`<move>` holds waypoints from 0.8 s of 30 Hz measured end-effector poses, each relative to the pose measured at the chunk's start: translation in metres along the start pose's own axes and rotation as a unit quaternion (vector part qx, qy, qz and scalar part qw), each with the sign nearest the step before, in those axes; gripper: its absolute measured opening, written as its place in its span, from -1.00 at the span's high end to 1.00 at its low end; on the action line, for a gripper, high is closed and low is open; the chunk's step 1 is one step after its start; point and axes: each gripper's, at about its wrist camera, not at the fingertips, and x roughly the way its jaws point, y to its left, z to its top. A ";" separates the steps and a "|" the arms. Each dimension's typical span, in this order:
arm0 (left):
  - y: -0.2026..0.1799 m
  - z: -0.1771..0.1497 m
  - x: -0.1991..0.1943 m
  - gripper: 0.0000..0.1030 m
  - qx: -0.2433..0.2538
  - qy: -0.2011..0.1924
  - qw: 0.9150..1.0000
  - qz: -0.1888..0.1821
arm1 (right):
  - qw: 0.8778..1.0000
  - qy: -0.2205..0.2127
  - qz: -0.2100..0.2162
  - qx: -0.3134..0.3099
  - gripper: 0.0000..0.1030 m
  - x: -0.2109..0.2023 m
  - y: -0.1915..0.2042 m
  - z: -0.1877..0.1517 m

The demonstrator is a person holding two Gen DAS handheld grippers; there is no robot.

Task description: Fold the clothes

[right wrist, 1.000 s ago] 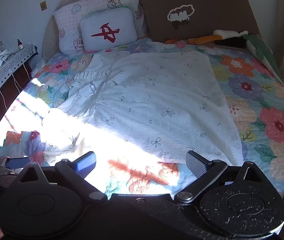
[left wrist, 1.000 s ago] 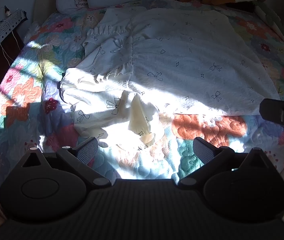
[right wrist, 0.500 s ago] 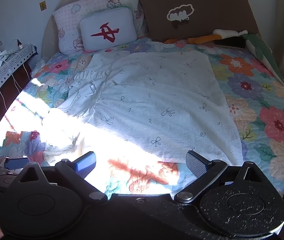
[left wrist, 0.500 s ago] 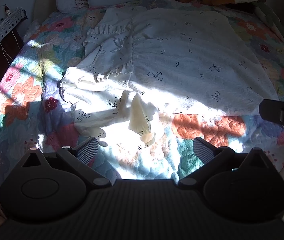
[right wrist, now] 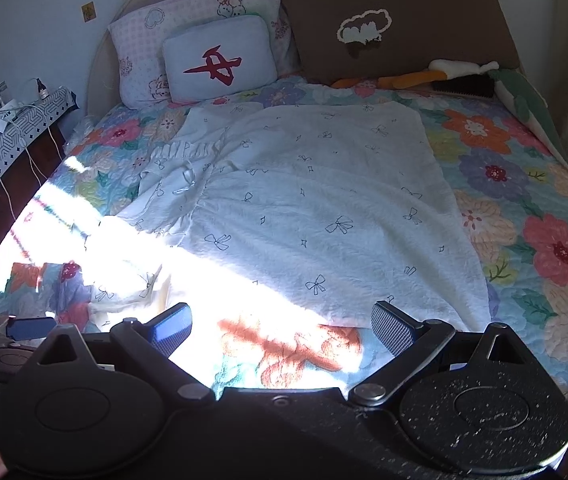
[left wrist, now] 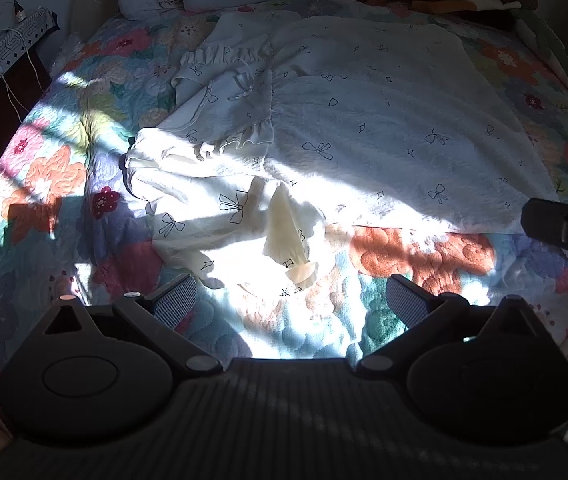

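Lay spread across a bed [right wrist: 544, 216] covered by a floral quilt [left wrist: 416, 256]: a white dress [right wrist: 324, 208] printed with small black bows, skirt toward the right, ruffled bodice [left wrist: 228, 80] toward the far left. Bunched near the left edge, in a band of hard sunlight: one sleeve [left wrist: 220, 216], crumpled and twisted, with a pale cuff [left wrist: 302, 272] trailing toward the near side. Stacked at the far end, against the headboard: a pink patterned pillow [right wrist: 164, 36], a pale blue cushion [right wrist: 220, 64] with a red mark, a brown cushion [right wrist: 396, 20] with a white cloud shape. Beside the brown cushion, along the far right: an orange and white plush toy [right wrist: 436, 74]. No containers seen anywhere.

Left gripper [left wrist: 290, 300] hung low over the near edge of the quilt, jaws spread wide, nothing between them, touching nothing. Crumpled sleeve and cuff just beyond the jaws, slightly left of centre, clear of both pads.

Right gripper [right wrist: 282, 326] likewise held wide apart and empty, above the quilt's near edge. Skirt hem just past the right fingertip [right wrist: 392, 330], apart from it as far as could be told. Visible at the right edge of the left wrist view: part of the right gripper's body. Against the wall at far left: a bench [right wrist: 16, 132] draped in a patterned cloth, cluttered with cables and small bottles.
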 end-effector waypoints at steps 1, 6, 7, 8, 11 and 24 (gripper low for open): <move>0.006 -0.003 0.002 -1.00 -0.001 0.000 1.000 0.002 | 1.000 -0.013 -0.005 -0.014 -0.91 0.001 0.003 -0.002; 0.064 -0.010 0.025 -0.98 -0.061 0.002 0.998 0.034 | 0.996 -0.053 0.034 -0.055 -0.89 0.022 0.014 -0.012; 0.076 -0.010 0.030 -0.96 -0.072 -0.002 0.997 0.032 | 0.996 -0.052 0.047 -0.061 -0.85 0.028 0.017 -0.012; 0.088 -0.009 0.034 -0.95 -0.083 -0.006 0.996 0.029 | 0.995 -0.051 0.060 -0.067 -0.81 0.035 0.020 -0.013; 0.111 -0.006 0.044 -0.61 -0.096 -0.014 0.995 0.028 | 0.989 -0.053 0.096 -0.103 -0.14 0.047 0.034 -0.013; 0.128 -0.002 0.094 -0.67 -0.083 0.024 0.996 -0.022 | 0.972 0.051 0.151 -0.172 -0.25 0.111 0.087 -0.026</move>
